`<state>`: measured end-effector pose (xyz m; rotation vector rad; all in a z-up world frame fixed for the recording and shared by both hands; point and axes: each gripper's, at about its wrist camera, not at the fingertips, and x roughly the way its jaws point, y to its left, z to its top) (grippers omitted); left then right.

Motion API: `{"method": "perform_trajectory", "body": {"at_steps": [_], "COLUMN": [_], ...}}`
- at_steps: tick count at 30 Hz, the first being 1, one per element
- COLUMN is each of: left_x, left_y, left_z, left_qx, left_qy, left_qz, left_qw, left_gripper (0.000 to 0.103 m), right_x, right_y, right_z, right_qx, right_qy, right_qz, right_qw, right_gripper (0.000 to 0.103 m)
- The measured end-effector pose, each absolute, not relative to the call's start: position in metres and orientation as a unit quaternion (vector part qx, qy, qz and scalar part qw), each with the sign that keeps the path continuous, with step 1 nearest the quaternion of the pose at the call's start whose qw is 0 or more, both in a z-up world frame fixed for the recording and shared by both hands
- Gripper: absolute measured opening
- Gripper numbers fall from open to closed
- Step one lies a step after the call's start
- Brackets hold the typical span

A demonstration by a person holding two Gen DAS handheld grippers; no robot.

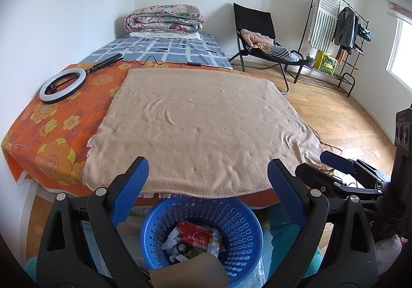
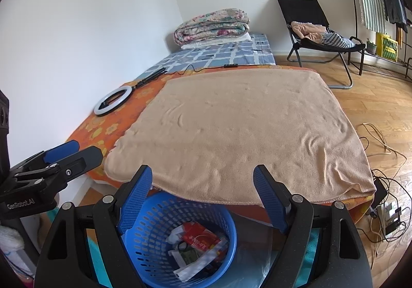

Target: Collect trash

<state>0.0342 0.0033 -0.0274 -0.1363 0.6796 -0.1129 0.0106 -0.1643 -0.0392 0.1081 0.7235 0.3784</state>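
Both grippers, left [image 1: 207, 172] and right [image 2: 203, 179], gape empty above the bin [image 1: 239, 234]; dropping lower risks tipping it.

Bedroom: bed [image 1: 159, 53] (folded quilt [image 1: 164, 17]), clothes rack [image 1: 342, 38].

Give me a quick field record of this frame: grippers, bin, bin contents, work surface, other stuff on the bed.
left gripper: open, empty, above the basket
right gripper: open, empty, above the basket
blue basket: on the floor at the bed's near edge
basket contents: red packet, white wrappers, other scraps
tan towel: spread flat, no trash visible on it
ring light: lying on the orange floral sheet
folded quilt: at the bed's far end
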Motion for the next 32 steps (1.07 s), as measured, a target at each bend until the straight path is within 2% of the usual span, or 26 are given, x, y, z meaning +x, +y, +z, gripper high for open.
{"method": "perform_trajectory", "body": {"at_steps": [12,32], "left_x": [0.043,0.142], "left_y": [0.004,0.015], "left_z": [-0.02,-0.019], "left_qx": [-0.068,-0.07], "left_qy": [0.332,0.345], "left_qz": [-0.054,-0.053], "left_qw": [0.939,0.935], "left_gripper": [0.095,0.095], "right_x": [0.017,0.089], "right_y": [-0.165,-0.16], "right_z": [-0.036,-0.046], "right_qx": [0.046,0.052], "right_qy": [0.346,0.354], "right_qz": [0.179,0.17], "right_qw": [0.92,0.918], "right_gripper": [0.081,0.081]}}
